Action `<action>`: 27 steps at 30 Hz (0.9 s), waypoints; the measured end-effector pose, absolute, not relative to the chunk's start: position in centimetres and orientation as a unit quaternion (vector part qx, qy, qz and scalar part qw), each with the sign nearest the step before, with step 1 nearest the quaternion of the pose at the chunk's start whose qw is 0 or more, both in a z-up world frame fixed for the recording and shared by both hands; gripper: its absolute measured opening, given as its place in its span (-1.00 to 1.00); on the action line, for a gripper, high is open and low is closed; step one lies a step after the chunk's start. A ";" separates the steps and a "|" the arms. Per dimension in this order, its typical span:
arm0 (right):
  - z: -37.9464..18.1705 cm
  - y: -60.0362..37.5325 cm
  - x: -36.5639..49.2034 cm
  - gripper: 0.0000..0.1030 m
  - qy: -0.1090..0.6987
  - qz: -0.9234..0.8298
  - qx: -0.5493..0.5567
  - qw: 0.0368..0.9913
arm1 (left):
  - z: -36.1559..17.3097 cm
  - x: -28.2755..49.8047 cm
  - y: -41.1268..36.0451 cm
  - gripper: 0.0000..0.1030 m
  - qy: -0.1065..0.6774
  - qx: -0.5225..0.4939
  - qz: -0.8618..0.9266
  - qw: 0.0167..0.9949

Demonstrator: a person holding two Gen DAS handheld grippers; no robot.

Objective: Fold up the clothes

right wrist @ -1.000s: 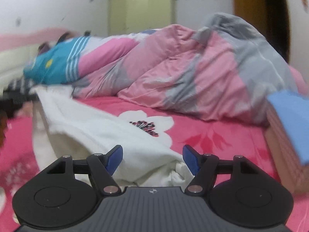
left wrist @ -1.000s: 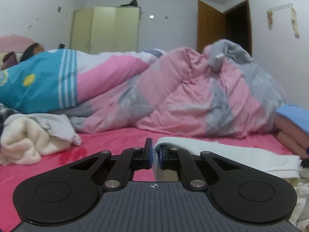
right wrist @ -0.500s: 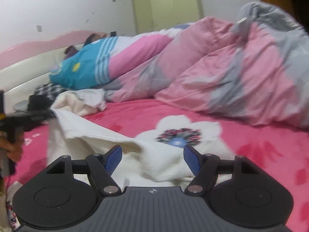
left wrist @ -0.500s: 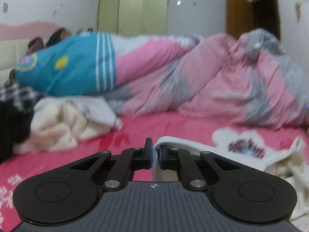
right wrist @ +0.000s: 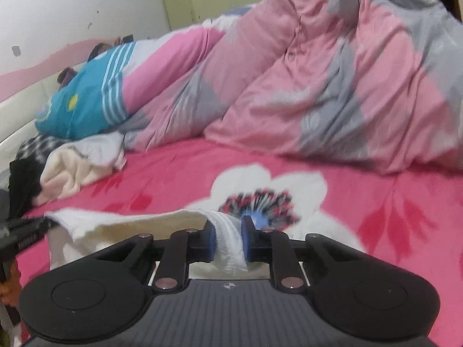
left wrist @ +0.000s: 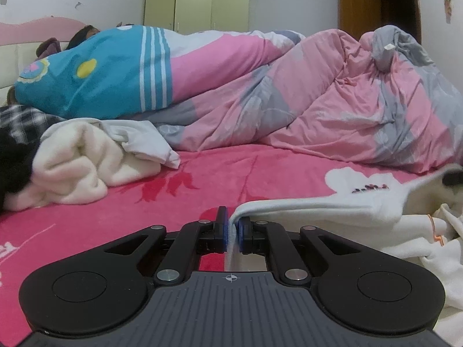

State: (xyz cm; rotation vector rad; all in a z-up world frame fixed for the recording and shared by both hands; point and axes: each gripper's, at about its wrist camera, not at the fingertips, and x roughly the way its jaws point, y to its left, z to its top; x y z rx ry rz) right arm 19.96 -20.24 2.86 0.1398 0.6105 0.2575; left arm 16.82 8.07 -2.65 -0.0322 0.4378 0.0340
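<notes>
You have: white garment, soft ribbed cotton cloth; bedsheet, plush matt fleece; claw arms, matt black plastic.

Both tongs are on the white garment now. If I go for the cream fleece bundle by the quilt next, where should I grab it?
Probably the cream fleece bundle at its rounded fold nearest the open pink bedsheet, coming in low from that bare side. The far side is crowded by the grey cloth and the quilt.

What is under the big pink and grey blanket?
The blanket is heaped on the pink bedsheet, which shows in front of it. A blue and pink quilt lies over its far left end. Anything beneath the heap is covered.
</notes>
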 end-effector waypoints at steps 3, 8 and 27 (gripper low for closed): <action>4.0 -19.9 22.1 -0.73 0.289 0.117 0.055 0.949 | -2.7 17.9 8.1 -0.88 0.213 -0.022 0.018 0.977; 5.4 -19.7 27.1 -0.77 0.280 0.094 0.039 0.955 | -2.2 21.9 8.0 -0.88 0.205 -0.020 0.022 0.978; -1.4 -23.3 44.1 -0.78 0.323 -0.042 0.075 0.943 | -6.8 42.9 4.0 -0.90 0.247 0.058 0.022 0.967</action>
